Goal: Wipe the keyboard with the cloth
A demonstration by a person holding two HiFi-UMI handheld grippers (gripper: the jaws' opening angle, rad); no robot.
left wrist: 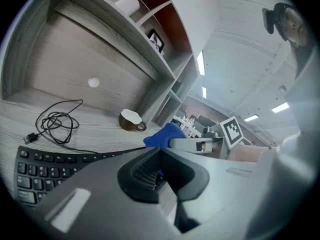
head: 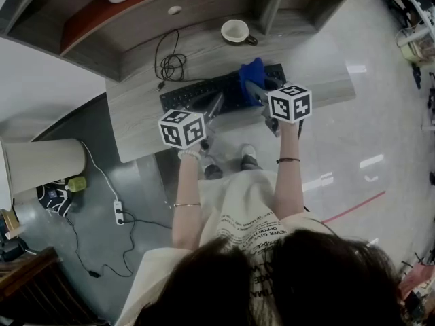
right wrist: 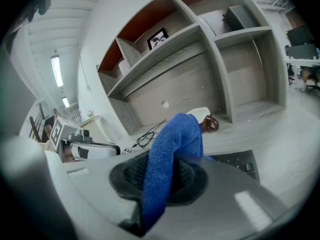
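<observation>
A black keyboard [head: 197, 94] lies on the grey wooden desk [head: 136, 124]. My right gripper [head: 253, 87] is shut on a blue cloth [head: 250, 73], which sits over the keyboard's right half. In the right gripper view the cloth [right wrist: 172, 144] folds up out of the shut jaws, with keys [right wrist: 240, 161] showing beyond. My left gripper [head: 217, 100] hovers over the keyboard's middle, its jaws together with nothing between them. In the left gripper view the keys [left wrist: 45, 166] lie to the left, and the cloth [left wrist: 162, 136] and the right gripper [left wrist: 195, 145] are just ahead.
A white cup [head: 236, 31] stands behind the keyboard by the shelf unit [head: 204, 2]. A coiled black cable [head: 170, 63] lies at the back left of the desk. On the floor to the left are a white bin [head: 41, 165] and a power strip [head: 119, 212].
</observation>
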